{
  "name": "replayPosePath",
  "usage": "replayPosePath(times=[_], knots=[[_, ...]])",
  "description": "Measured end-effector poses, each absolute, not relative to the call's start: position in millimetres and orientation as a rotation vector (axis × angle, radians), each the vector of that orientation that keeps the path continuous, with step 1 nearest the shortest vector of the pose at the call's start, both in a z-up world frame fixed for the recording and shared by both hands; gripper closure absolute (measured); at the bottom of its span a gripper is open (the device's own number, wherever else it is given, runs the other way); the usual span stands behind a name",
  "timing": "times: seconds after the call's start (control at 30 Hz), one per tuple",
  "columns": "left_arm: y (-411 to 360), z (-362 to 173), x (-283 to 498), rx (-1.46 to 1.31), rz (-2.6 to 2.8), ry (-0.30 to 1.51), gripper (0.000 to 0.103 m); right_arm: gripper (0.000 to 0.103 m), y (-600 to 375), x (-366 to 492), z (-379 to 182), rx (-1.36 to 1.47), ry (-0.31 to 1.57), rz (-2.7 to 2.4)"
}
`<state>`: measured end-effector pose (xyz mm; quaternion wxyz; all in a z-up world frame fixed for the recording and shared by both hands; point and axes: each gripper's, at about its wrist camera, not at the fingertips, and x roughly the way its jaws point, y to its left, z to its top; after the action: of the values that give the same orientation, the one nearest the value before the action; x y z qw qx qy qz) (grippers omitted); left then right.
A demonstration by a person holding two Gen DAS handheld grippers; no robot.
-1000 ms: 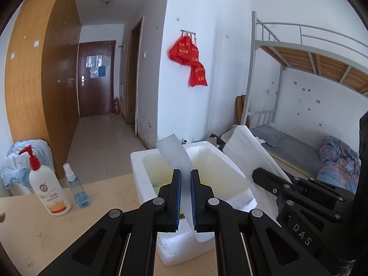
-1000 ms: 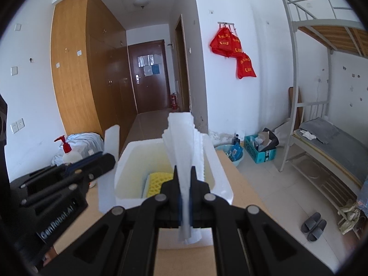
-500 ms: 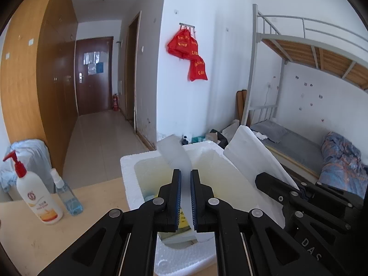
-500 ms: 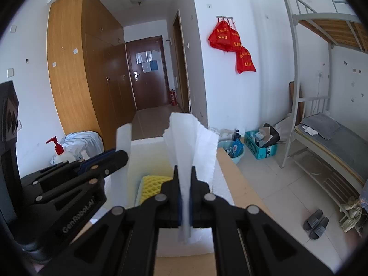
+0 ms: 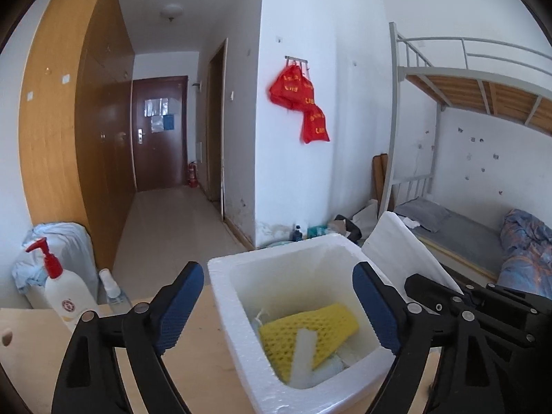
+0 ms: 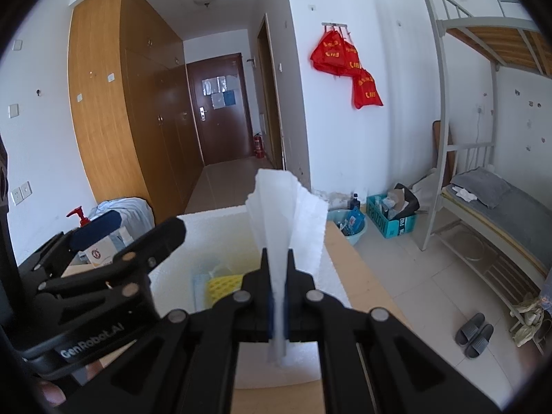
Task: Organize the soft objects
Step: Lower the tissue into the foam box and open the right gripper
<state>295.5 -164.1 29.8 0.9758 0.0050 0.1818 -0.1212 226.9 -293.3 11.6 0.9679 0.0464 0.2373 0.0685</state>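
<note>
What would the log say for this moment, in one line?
left gripper: jaws opening, nothing between them, over foam box | right gripper: shut on white foam sheet | yellow foam net: in box

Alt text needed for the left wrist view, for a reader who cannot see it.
The left gripper, jaws opening with nothing between them, hangs over a white foam box holding a yellow foam net and white foam strips. Beside it, the right gripper pinches a white foam sheet.

Foam box (image 5: 227,296): on table (image 5: 31,352) — centre.
Mesh sleeve (image 5: 327,324): inside box.
Pump bottle (image 5: 65,300): nine o'clock of box.
Spray bottle (image 5: 112,293): between them.
</note>
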Motion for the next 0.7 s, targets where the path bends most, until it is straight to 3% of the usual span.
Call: replayPosePath(times=[0.7], knots=[[-106.8,33.5,281.4,-0.031,-0.128,0.356,0.014,0.096,-264.9,276.6,-6.6,0.099,0.544,0.251]])
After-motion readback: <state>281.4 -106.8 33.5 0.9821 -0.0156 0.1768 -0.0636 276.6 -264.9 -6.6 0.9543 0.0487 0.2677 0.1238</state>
